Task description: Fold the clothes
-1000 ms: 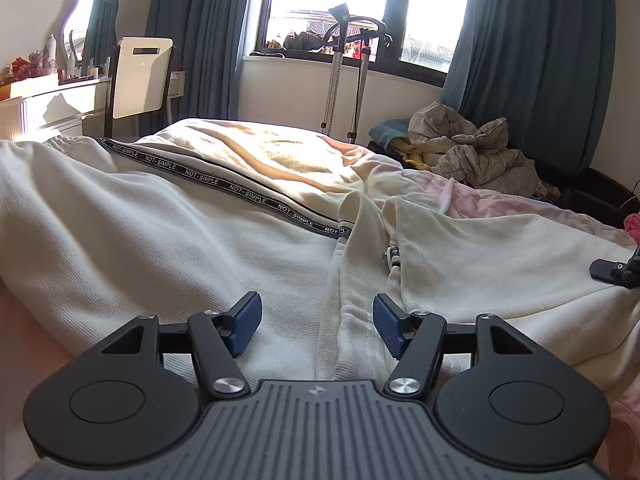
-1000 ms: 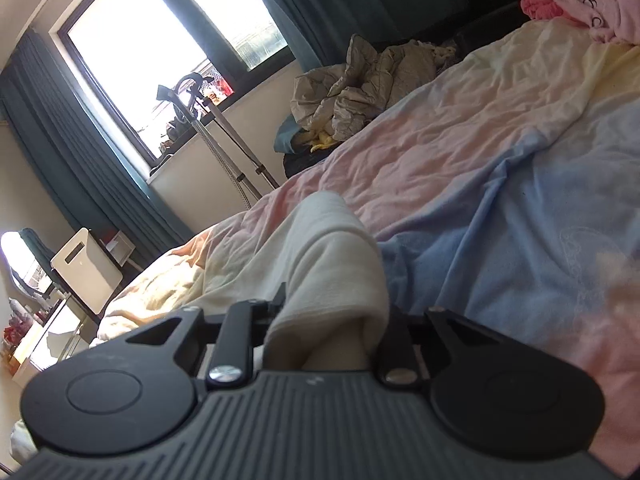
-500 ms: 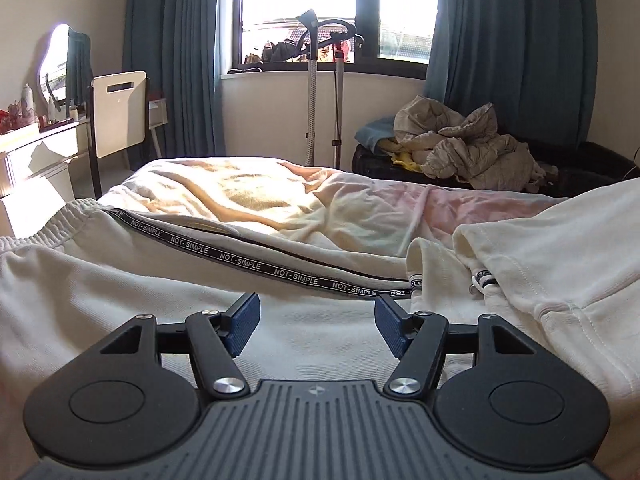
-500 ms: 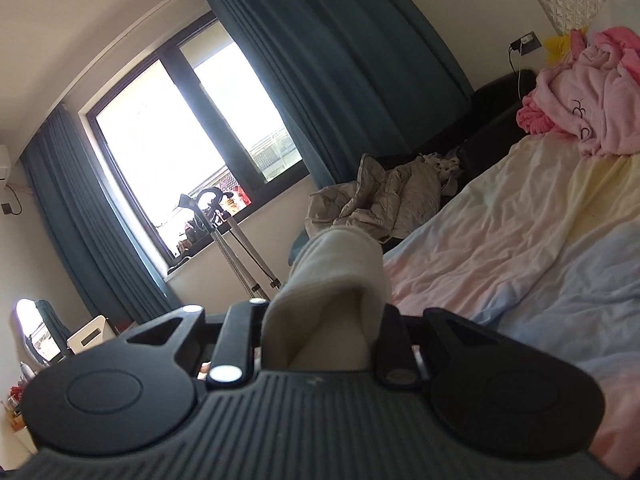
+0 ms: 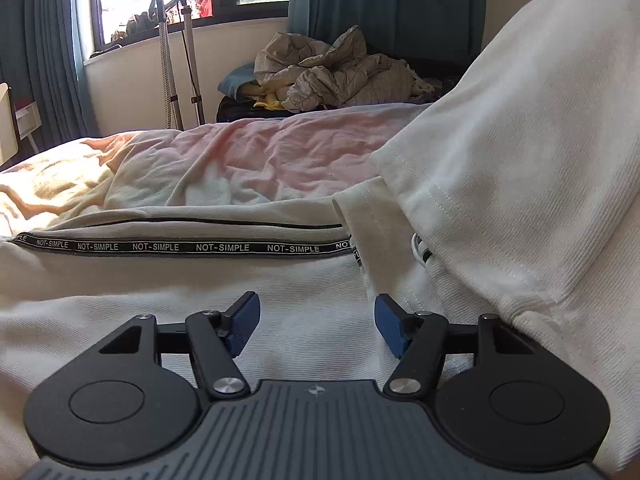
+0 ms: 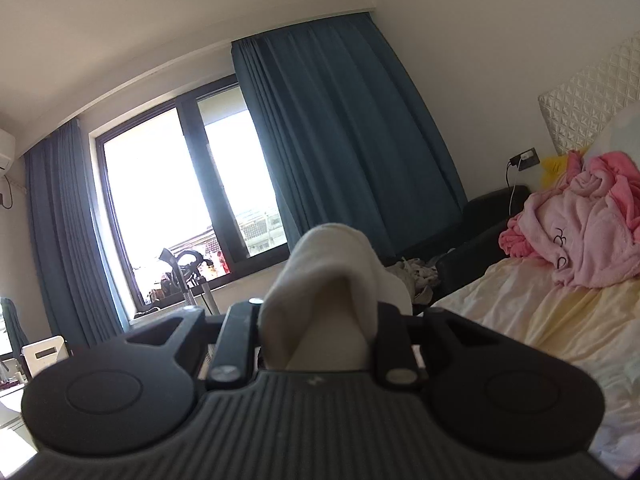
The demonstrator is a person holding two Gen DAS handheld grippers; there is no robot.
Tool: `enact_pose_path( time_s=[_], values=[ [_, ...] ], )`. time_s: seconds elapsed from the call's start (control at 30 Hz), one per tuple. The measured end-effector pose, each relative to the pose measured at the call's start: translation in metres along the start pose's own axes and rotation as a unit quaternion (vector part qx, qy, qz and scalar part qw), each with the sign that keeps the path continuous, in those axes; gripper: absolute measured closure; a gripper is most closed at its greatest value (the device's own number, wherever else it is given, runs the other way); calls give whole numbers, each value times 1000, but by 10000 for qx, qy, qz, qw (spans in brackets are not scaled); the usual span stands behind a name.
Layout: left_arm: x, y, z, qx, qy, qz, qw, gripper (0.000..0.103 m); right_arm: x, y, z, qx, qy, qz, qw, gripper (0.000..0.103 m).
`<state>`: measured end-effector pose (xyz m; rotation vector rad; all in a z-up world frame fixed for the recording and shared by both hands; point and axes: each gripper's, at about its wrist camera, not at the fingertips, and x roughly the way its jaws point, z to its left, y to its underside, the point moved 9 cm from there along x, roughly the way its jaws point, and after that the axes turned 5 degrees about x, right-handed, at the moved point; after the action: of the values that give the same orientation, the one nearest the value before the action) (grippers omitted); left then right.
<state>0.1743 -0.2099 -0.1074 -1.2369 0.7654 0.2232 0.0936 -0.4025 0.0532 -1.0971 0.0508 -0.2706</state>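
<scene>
On bed, cream pants (image 5: 200, 320) w/ lettered stripe; right gripper (image 6: 318, 320) pinching fold, left gripper (image 5: 316, 320) spread

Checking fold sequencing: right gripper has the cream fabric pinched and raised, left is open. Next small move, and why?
Probably carry the right gripper across to lay its pinched fold of the cream pants over the flat half. That lifted leg hangs above the left gripper, whose open jaws hold nothing over the flat part by the NOT-SIMPLE stripe.

Blue curtains (image 6: 340, 140), bright window (image 6: 160, 208), crumpled grey duvet (image 5: 340, 72), quilted headboard (image 6: 588, 92), wall socket (image 6: 526, 158)
</scene>
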Motion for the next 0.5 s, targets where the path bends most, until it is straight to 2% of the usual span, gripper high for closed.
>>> enact_pose_path(
  time_s=[0.07, 0.2, 0.3, 0.37, 0.43, 0.5],
  values=[
    [-24, 4, 33, -74, -92, 81, 9999, 35, 2, 6, 12, -206, -100, 12, 9997, 80],
    [-81, 15, 105, -412, -408, -2, 9983, 32, 2, 23, 50, -716, -300, 83, 9969, 80],
    [-126, 22, 157, -785, -787, -386, 9931, 30, 3, 35, 81, -1117, -444, 149, 9926, 80],
    [-155, 25, 192, -1523, -762, -745, 9826, 29, 1, 45, 114, -1446, -626, 175, 9874, 80],
    [-179, 21, 223, -2318, -497, -1150, 9647, 29, -1, 60, 145, -1741, -815, 207, 9811, 80],
    [-201, 17, 249, -2714, -472, -1534, 9490, 26, -5, 82, 180, -2046, -1018, 272, 9731, 81]
  ],
)
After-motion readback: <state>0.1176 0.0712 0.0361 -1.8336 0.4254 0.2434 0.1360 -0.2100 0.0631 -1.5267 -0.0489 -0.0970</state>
